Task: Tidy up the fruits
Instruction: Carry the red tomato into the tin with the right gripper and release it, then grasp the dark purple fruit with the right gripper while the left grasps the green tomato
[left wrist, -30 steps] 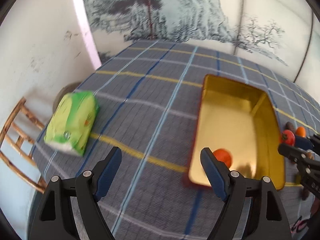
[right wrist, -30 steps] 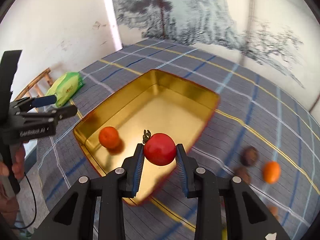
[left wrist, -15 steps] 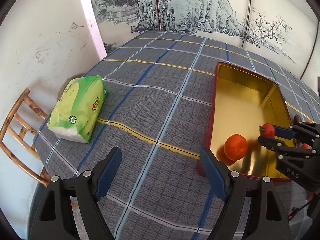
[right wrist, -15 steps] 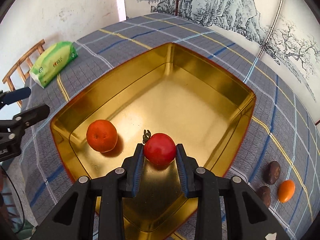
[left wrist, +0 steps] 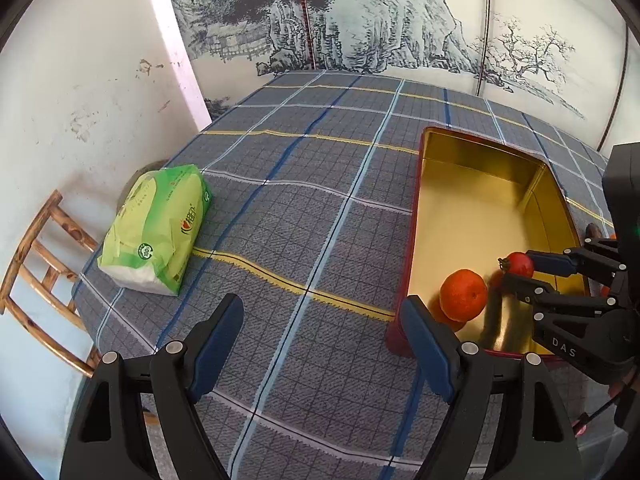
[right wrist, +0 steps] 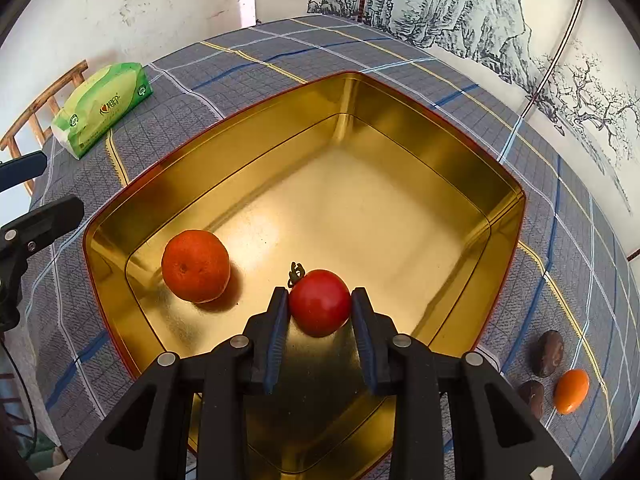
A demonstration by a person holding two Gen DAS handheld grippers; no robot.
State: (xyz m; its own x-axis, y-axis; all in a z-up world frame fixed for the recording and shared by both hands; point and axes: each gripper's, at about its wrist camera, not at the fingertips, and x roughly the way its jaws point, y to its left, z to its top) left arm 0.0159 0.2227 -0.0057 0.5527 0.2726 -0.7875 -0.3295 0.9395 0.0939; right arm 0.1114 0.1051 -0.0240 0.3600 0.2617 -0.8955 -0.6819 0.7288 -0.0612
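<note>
Far left, a green tissue pack (right wrist: 102,107) lies on the checked worktop (left wrist: 304,208). The left gripper (left wrist: 324,336) hangs released, jaws wide. In the gold tin (right wrist: 400,128), an orange (right wrist: 195,266) sits left of the tomato (right wrist: 320,302), clenched by the right gripper (right wrist: 320,320). Right: two brown fruits (right wrist: 547,353) and a small orange fruit (right wrist: 572,390).
</note>
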